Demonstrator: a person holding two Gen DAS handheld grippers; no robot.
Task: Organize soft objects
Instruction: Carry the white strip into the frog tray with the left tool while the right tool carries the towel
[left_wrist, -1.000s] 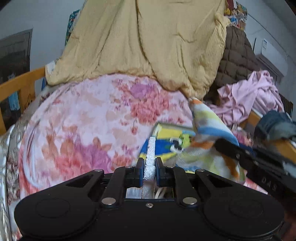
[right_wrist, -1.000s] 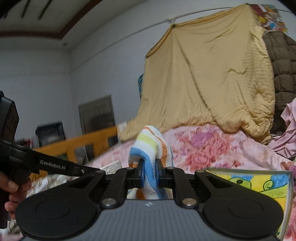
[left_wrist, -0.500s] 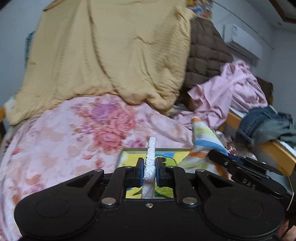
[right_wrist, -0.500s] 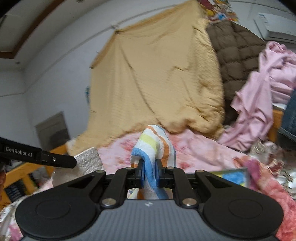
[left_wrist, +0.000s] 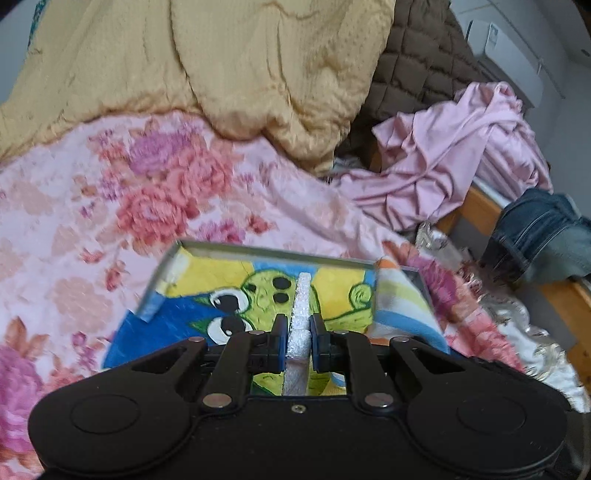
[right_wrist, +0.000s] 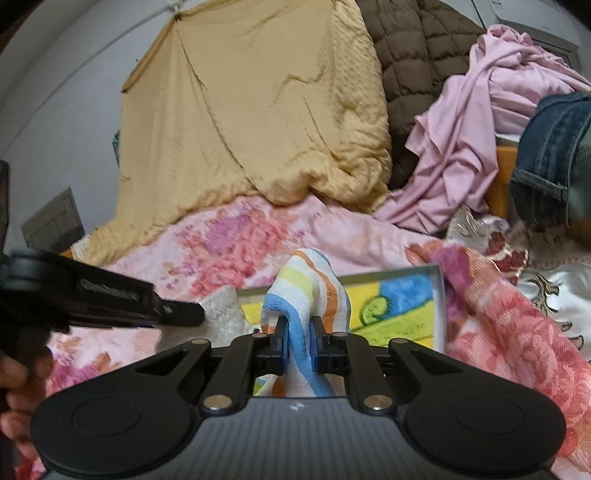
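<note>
Left gripper (left_wrist: 298, 341) pinched on white textured cloth (left_wrist: 300, 314), seen edge-on; right gripper (right_wrist: 298, 341) clamped on fold of striped towel (right_wrist: 308, 295). Both cloths held up off floral bedspread (left_wrist: 110, 206), over shallow cartoon-print tray (left_wrist: 266, 254), probably for laying in. Tray rim low on the sides seen, near side hidden. Pink garment (left_wrist: 454, 162) and jeans (left_wrist: 539, 232) heaped well right of tray (bed rail behind); bare bedspread to left for retreat

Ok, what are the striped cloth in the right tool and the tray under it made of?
The striped cloth looks like terry towelling: a fuzzy, looped nap. The tray seems thin grey sheet metal, judging by its sharp, folded rim, though plastic is possible.
</note>
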